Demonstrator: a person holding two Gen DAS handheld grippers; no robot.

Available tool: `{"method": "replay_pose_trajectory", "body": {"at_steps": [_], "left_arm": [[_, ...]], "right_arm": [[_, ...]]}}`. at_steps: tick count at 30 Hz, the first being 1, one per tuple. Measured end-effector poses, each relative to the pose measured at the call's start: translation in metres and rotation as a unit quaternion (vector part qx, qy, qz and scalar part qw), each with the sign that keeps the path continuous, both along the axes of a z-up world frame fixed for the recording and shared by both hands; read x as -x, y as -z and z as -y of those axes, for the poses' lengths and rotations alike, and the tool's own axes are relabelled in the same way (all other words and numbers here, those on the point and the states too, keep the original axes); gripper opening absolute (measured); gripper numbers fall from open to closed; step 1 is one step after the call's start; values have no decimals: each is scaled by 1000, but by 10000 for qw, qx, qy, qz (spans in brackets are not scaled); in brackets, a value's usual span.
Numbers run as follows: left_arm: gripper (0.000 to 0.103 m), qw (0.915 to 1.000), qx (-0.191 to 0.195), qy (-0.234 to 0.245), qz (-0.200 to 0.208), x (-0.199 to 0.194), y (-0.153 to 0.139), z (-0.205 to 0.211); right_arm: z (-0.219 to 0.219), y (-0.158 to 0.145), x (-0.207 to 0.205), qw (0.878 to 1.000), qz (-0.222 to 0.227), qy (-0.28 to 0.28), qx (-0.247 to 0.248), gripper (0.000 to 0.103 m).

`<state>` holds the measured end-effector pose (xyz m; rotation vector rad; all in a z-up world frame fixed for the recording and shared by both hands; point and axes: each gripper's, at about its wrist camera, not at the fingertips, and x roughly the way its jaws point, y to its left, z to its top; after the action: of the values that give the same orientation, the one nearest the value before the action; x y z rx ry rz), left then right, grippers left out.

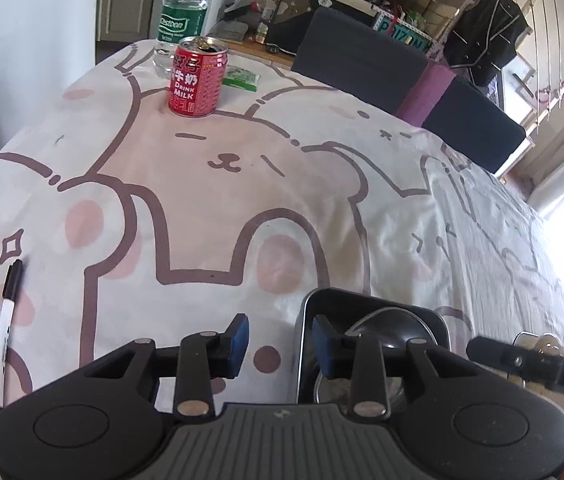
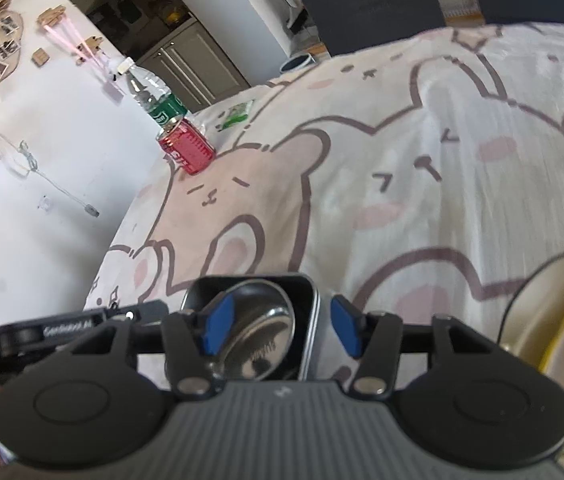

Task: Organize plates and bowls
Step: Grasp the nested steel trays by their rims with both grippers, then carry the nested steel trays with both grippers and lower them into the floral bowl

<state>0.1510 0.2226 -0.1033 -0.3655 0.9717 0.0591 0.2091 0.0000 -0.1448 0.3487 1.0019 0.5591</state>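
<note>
A square metal tray (image 1: 378, 308) lies on the bear-print tablecloth with a round steel bowl (image 1: 388, 332) inside it; both show in the right wrist view, tray (image 2: 310, 312) and bowl (image 2: 260, 340). My left gripper (image 1: 280, 344) is open, its jaws either side of the tray's left rim. My right gripper (image 2: 278, 330) is open, its left pad over the bowl and its right pad outside the tray's right wall. A white and yellow plate (image 2: 558, 320) lies at the right edge of the right wrist view.
A red milk can (image 1: 198, 78), a water bottle (image 1: 184, 12) and a green packet (image 1: 242, 78) stand at the far side. A marker pen (image 1: 6, 320) lies at the left. Dark chairs (image 1: 362, 60) stand behind the table. A white wall borders the left.
</note>
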Motion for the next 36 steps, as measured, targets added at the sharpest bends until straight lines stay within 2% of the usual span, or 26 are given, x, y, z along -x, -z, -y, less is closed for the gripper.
{"method": "replay_pose_trajectory", "body": {"at_steps": [5,8,13,19,26,29,36], "left_arm": [[35,9996,-52,244,-123,-5,4,-1],[35,9991,-50,382,-169,-6,6,0],[35,9981,-87,555,-257,-10,10,2],[35,9967,-176,712,-352,-14,15,3],[34,9954,-154,843,-417,-18,19,3],[24,9948,-30,908,-460,-20,21,3],[10,9927,175,1053,-553,-23,24,5]], "right_arm": [[2,10,-2,9991,-385,6,175,28],[-1,15,-3,9982,-524,-82,286,21],[-7,21,-4,9970,-608,-276,385,19],[-9,25,-5,9964,-644,-299,456,8],[-11,25,-2,9963,-661,-237,491,8],[-9,26,-2,9966,-679,-184,440,8],[-1,32,-2,9961,-861,138,117,8]]}}
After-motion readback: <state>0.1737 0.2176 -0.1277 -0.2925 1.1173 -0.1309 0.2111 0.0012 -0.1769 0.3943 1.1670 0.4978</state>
